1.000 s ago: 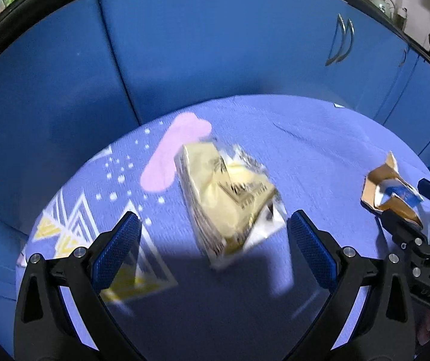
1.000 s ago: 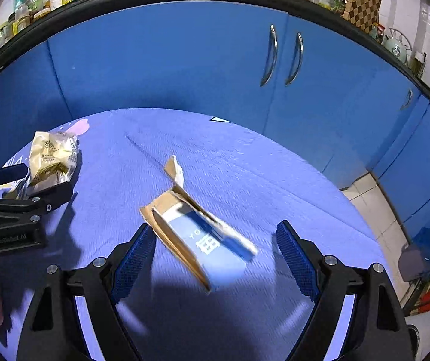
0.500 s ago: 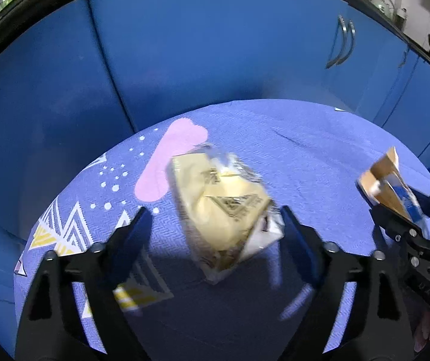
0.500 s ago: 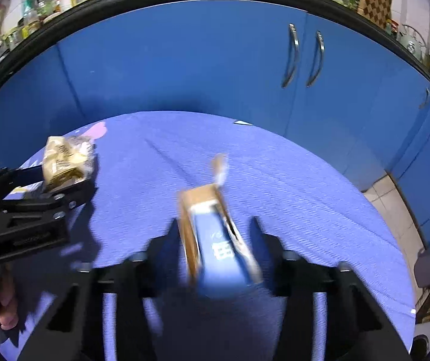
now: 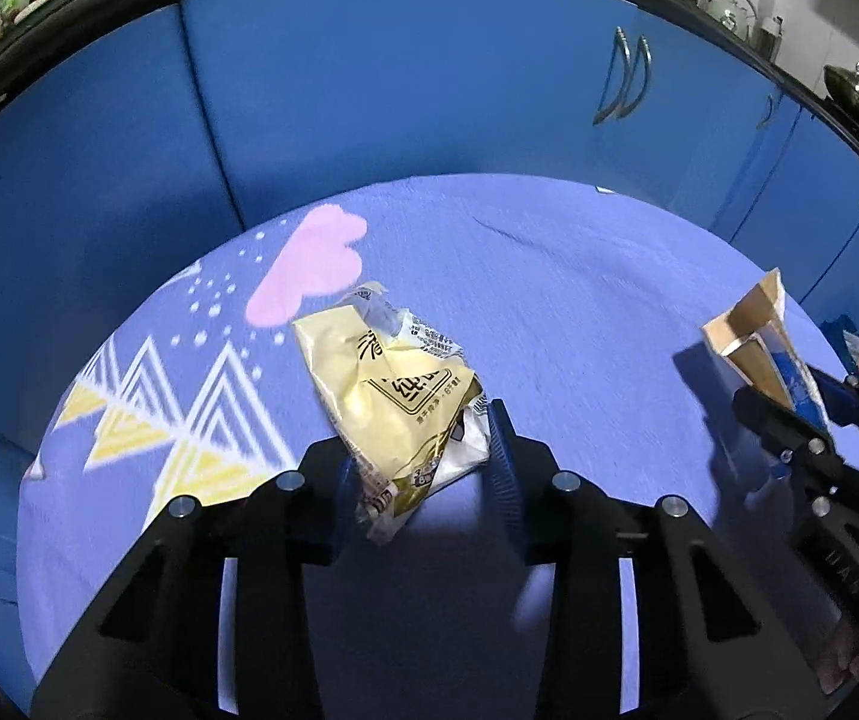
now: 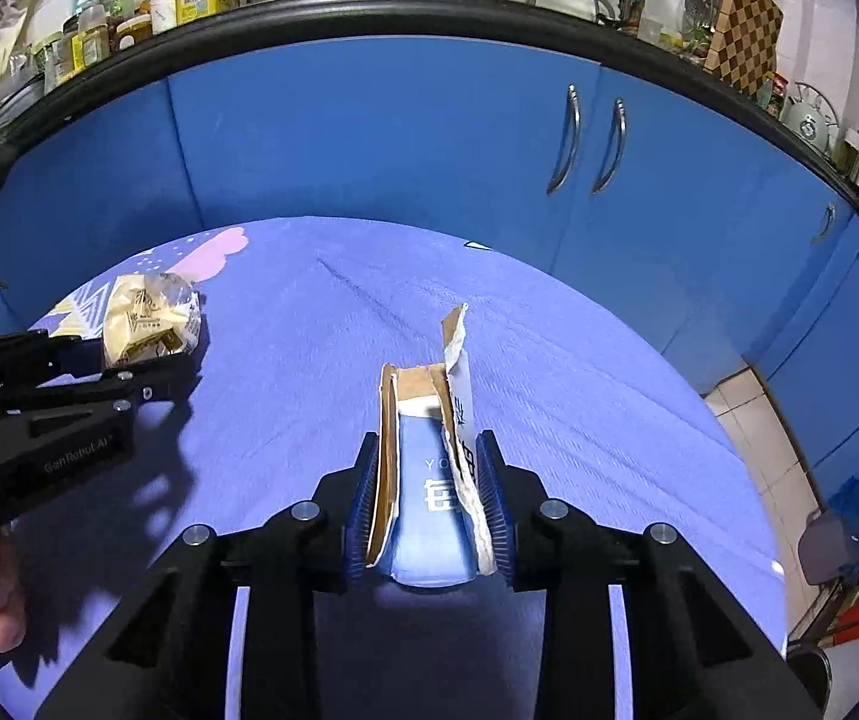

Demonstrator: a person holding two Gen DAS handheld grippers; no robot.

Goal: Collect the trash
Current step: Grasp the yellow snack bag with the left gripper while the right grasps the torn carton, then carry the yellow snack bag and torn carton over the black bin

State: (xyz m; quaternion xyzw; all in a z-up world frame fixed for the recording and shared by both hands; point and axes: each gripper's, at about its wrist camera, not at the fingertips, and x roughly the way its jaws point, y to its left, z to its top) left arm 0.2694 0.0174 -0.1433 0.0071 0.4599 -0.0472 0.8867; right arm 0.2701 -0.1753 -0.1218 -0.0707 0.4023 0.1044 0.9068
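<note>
Left tool [image 5: 423, 468] closing on a crumpled yellow wrapper [image 5: 390, 402], pads pressing both sides, at the left of the blue-clothed bench [image 5: 579, 300]. Right tool [image 6: 429, 510] closing too, clamped on a torn blue carton [image 6: 429, 468], near the bench's middle. Blue cabinets [image 6: 369, 138] beyond.

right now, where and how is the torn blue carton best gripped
Across its flattened near end, coming from above and behind, as the right gripper does: its jaws are closing with the torn blue carton pressed between the pads. The broad faces there are flat and parallel; the far end is ragged, splayed cardboard, likely to bend.
</note>
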